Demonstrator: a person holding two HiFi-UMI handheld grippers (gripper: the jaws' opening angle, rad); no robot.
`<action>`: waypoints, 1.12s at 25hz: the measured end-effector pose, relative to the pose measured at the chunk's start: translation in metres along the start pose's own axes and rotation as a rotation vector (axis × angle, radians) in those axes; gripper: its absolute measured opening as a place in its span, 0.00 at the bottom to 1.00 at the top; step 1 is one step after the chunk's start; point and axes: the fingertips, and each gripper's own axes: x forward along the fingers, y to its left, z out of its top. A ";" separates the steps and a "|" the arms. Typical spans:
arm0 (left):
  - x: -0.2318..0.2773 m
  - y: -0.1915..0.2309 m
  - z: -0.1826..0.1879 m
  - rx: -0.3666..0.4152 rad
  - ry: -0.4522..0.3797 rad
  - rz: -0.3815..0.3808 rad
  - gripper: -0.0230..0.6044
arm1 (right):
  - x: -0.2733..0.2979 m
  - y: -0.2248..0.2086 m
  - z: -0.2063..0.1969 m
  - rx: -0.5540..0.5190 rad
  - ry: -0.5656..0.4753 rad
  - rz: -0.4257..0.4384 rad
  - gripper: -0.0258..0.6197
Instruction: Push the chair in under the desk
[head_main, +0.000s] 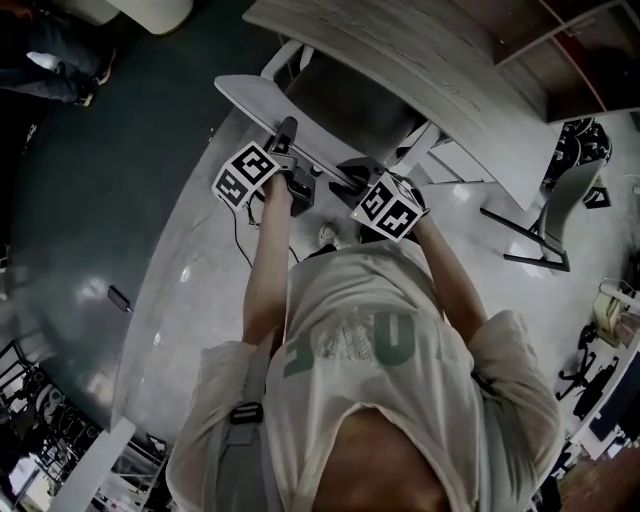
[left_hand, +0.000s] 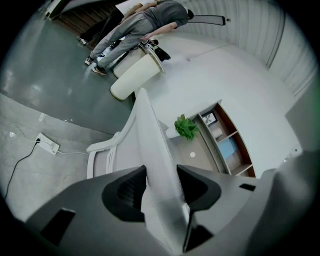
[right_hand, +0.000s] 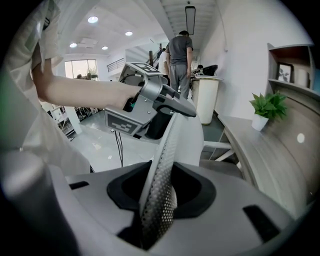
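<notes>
The white mesh chair stands half under the pale wood desk (head_main: 440, 70), its seat (head_main: 350, 100) below the desk edge. Its backrest top (head_main: 250, 98) runs across in front of me. My left gripper (head_main: 283, 135) grips the backrest's top rim; in the left gripper view the backrest edge (left_hand: 150, 125) passes between the jaws (left_hand: 161, 172), both pads against it. My right gripper (head_main: 350, 178) holds the same rim further right, and the perforated backrest (right_hand: 167, 155) sits pinched between its jaws (right_hand: 161, 172). The left gripper (right_hand: 175, 107) shows beyond it.
A potted plant (right_hand: 267, 107) stands on the desk (right_hand: 260, 150) below a wall shelf (left_hand: 227, 145). A white bin (left_hand: 135, 75) and people stand beyond the chair. A power strip (left_hand: 48, 143) lies on the floor. A black stand base (head_main: 525, 245) sits right of the desk.
</notes>
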 end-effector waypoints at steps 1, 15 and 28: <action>0.004 -0.002 0.000 0.001 0.003 0.001 0.35 | -0.001 -0.004 -0.001 -0.003 0.004 -0.003 0.24; 0.017 -0.014 -0.016 -0.043 -0.037 0.015 0.36 | -0.018 -0.023 -0.016 0.019 -0.019 0.055 0.23; -0.005 -0.020 -0.010 -0.018 -0.098 0.036 0.37 | -0.030 -0.019 -0.005 0.001 -0.077 0.019 0.25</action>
